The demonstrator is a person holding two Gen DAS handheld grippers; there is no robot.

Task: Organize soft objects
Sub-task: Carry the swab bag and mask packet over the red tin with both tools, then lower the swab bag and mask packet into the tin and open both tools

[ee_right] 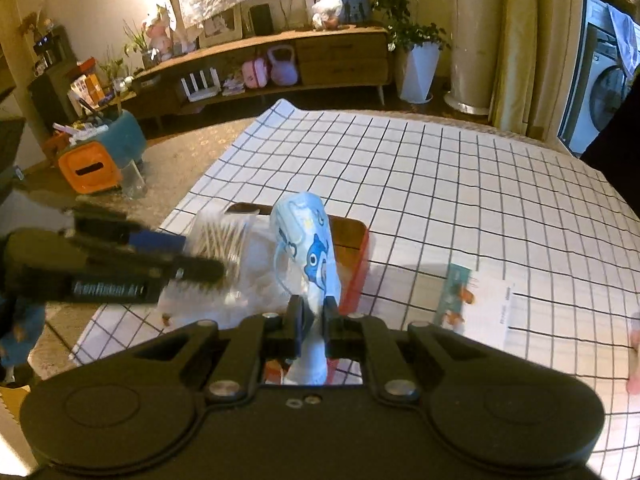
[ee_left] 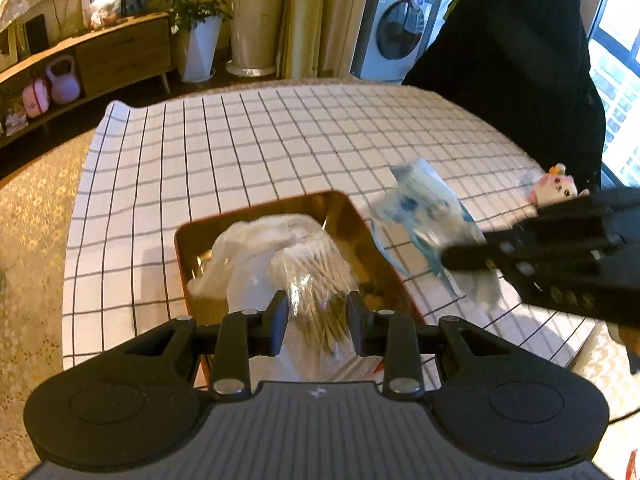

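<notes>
Left gripper (ee_left: pixel 318 320): low and near in the left wrist view, over the near end of the tray; its jaws stand a little apart on either side of the bag of cotton swabs (ee_left: pixel 316 280), and whether they truly pinch it I cannot tell; in the right wrist view it shows at the left (ee_right: pixel 200 270), blurred, with its tip at the swabs (ee_right: pixel 222 236)

Right gripper (ee_right: pixel 313 320): jaws clenched on the lower end of a child's face mask (ee_right: pixel 308 256), which stands up between them; the mask is light blue with a blue shark print and a thin ear loop hanging on its left side; in the left wrist view the gripper comes in from the right (ee_left: pixel 464 258) and the mask (ee_left: pixel 424 216) hangs blurred in the air just right of the tray

Tray (ee_left: pixel 352 216): brown, rectangular, on the checked cloth; it holds a white soft bundle (ee_left: pixel 260 248) with the swab bag lying over it

Checked cloth (ee_left: pixel 240 140): white with dark grid lines, spread over the desk

Plush toy (ee_left: pixel 554 188): small, pink and white, at the far right edge of the desk, well apart from the tray

Leaflet (ee_right: pixel 476 308): flat on the cloth to the right of the tray, white with a teal strip along its left edge
</notes>
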